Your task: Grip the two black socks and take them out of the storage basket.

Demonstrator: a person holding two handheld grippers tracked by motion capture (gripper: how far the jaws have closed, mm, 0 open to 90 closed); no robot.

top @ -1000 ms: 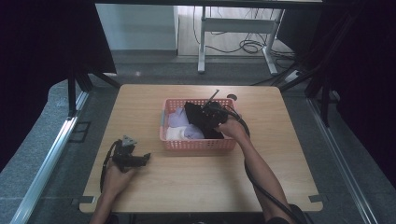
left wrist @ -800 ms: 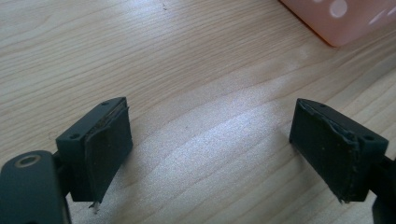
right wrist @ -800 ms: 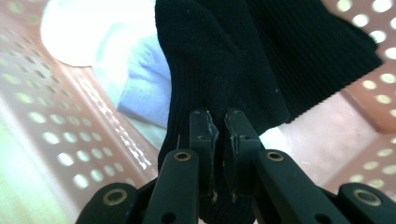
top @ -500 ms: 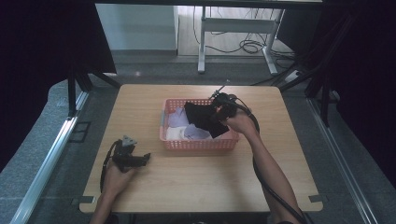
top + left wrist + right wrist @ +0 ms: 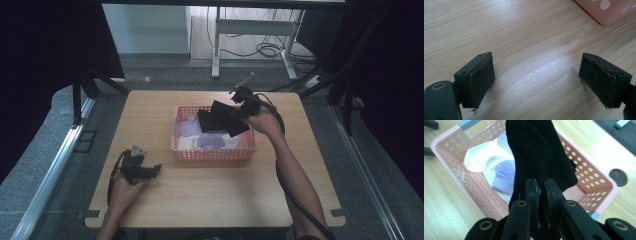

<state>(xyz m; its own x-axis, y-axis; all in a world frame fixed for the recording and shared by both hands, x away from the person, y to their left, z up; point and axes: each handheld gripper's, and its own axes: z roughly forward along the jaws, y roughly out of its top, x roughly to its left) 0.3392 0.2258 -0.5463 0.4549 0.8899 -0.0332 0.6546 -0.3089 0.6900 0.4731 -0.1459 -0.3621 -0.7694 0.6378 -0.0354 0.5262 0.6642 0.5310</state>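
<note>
Above the pink basket, the right gripper clamps a black sock, lifted but not yet placed; pale socks remain inside. The left gripper rests spread wide, empty.

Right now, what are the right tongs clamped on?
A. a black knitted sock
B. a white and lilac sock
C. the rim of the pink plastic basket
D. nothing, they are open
A: in the right gripper view the right tongs are shut on the black knitted sock, which is held above the pink plastic basket; the white and lilac socks lie inside it.
</note>
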